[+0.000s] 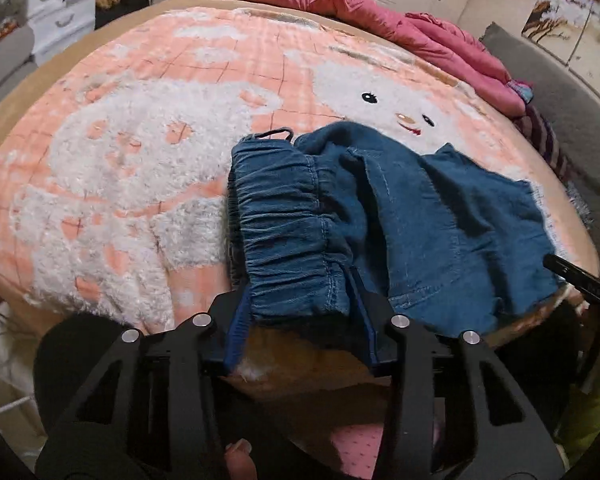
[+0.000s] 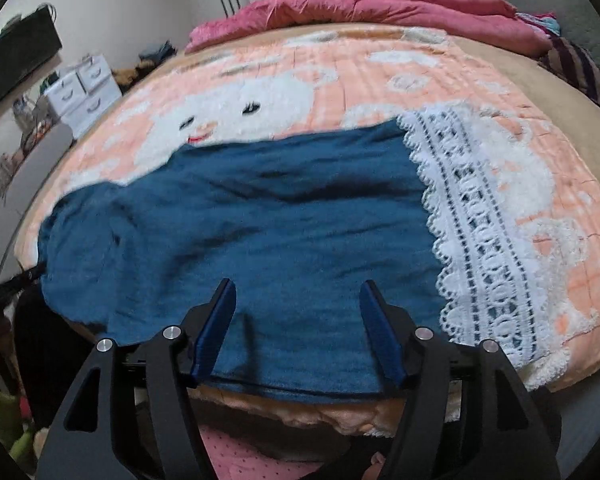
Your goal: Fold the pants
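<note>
The pants (image 1: 400, 216) lie on the bed (image 1: 140, 152), close to its near edge, on the peach bear-print blanket (image 1: 204, 80). Their long axis runs left to right, parallel to that edge: the elastic waistband (image 1: 284, 224) is at the left end, the white lace hem (image 2: 480, 232) at the right end.

Left gripper (image 1: 300, 280): fingers spread apart, one either side of the near corner of the waistband. The fabric sits between them, but nothing is clamped.

Right gripper (image 2: 296, 292): fingers spread apart above the near edge of the leg fabric, left of the lace hem. No cloth is held.

Governing relation: the garment extends straight ahead of both grippers and across them, so each gripper faces one end of the long axis. The left gripper is nearer the waistband; the right gripper is nearer the lace hem.

Assessment: the pants appear already doubled leg over leg, though the layering cannot be confirmed. The likely next fold runs end to end along the long axis. Either gripper would need to close on its near edge first
</note>
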